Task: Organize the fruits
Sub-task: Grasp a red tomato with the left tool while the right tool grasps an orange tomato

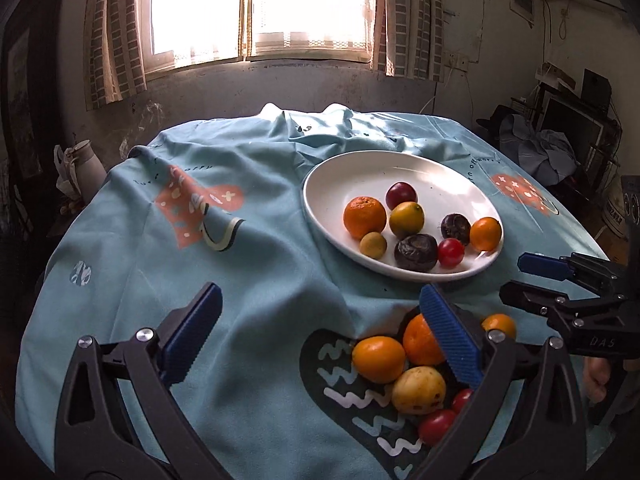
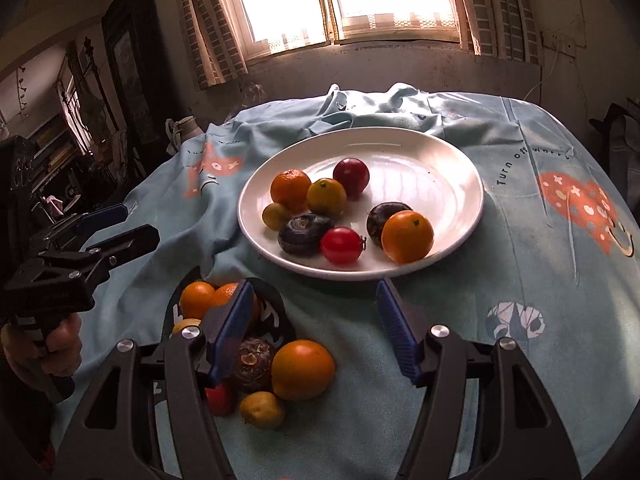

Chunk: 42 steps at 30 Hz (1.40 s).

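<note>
A white plate (image 1: 332,184) (image 2: 452,160) on the blue tablecloth holds several fruits: oranges (image 1: 365,216) (image 2: 407,236), yellow-green citrus (image 1: 406,220), dark purple fruits (image 1: 416,252) (image 2: 305,234) and red tomatoes (image 1: 451,252) (image 2: 342,245). A loose pile lies on the cloth nearer me: oranges (image 1: 378,359) (image 2: 303,369), a yellow fruit (image 1: 418,389) (image 2: 262,409), a dark fruit (image 2: 253,364), red tomatoes (image 1: 437,425). My left gripper (image 1: 320,336) (image 2: 120,224) is open and empty, left of the pile. My right gripper (image 2: 314,332) (image 1: 524,280) is open and empty, above the cloth before the plate.
The blue patterned tablecloth (image 1: 240,280) (image 2: 540,300) is rumpled at the far side. A white jug (image 1: 82,164) stands beyond the table's left edge. A bright window (image 1: 256,4) is behind. Cluttered furniture (image 1: 568,128) stands at the right.
</note>
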Tool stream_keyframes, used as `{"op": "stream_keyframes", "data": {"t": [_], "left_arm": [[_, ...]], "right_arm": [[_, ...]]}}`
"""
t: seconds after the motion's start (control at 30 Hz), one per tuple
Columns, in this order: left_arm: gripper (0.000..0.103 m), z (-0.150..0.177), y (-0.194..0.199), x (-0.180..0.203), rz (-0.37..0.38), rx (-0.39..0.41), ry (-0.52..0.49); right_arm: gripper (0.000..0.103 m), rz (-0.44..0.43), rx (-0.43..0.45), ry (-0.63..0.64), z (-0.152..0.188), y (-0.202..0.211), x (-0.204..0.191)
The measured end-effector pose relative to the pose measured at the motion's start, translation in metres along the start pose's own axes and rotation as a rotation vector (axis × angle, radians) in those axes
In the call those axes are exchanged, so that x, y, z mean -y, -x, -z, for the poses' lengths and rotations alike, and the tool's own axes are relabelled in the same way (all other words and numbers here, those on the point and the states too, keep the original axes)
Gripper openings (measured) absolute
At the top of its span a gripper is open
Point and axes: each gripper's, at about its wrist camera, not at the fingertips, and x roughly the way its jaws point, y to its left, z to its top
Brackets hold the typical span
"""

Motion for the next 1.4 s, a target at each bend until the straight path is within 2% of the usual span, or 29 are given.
{"op": "stream_keyframes", "data": {"t": [0.1, 0.27, 0.4, 0.6, 0.73, 0.97, 1.03, 1.17, 1.2, 1.23, 1.27, 1.33, 1.4], "left_arm": [[0.101, 0.016, 0.002, -0.01, -0.01, -0.038, 0.035], [0.101, 0.024, 0.007, -0.015, -0.008, -0.04, 0.055], [0.101, 0.025, 0.01, -0.015, -0.011, -0.035, 0.055], [0.101, 0.024, 0.01, -0.015, -0.006, -0.038, 0.057], [0.101, 0.024, 0.011, -0.015, 0.002, -0.035, 0.058], [0.101, 0.026, 0.015, -0.013, 0.022, -0.036, 0.053], [0.101, 0.027, 0.017, -0.011, 0.049, -0.042, 0.036], [0.099, 0.039, 0.024, 0.011, 0.193, -0.083, -0.096], [0.095, 0.044, 0.027, 0.019, 0.192, -0.074, -0.147], [0.084, 0.049, 0.03, 0.027, 0.194, -0.07, -0.197], [0.077, 0.055, 0.031, 0.034, 0.211, -0.08, -0.238], [0.057, 0.064, 0.03, 0.043, 0.253, -0.114, -0.279], [0.049, 0.07, 0.027, 0.048, 0.258, -0.135, -0.303]], "right_arm": [[0.064, -0.011, -0.02, -0.004, 0.014, 0.004, -0.004], [0.064, -0.014, -0.049, -0.025, 0.024, 0.001, -0.004], [0.055, -0.049, -0.084, -0.069, 0.026, -0.006, 0.002], [0.052, -0.067, -0.105, -0.087, 0.028, -0.012, 0.004], [0.046, -0.101, -0.125, -0.118, 0.03, -0.017, 0.008], [0.038, -0.106, -0.14, -0.135, 0.032, -0.021, 0.013], [0.038, -0.103, -0.134, -0.135, 0.032, -0.018, 0.013], [0.038, -0.107, -0.088, -0.16, 0.027, -0.006, 0.018], [0.038, -0.105, -0.084, -0.165, 0.026, -0.005, 0.019], [0.038, -0.104, -0.085, -0.17, 0.026, -0.004, 0.021], [0.038, -0.103, -0.087, -0.176, 0.027, -0.004, 0.022], [0.038, -0.099, -0.093, -0.183, 0.027, -0.005, 0.023], [0.038, -0.096, -0.096, -0.182, 0.026, -0.006, 0.023]]}}
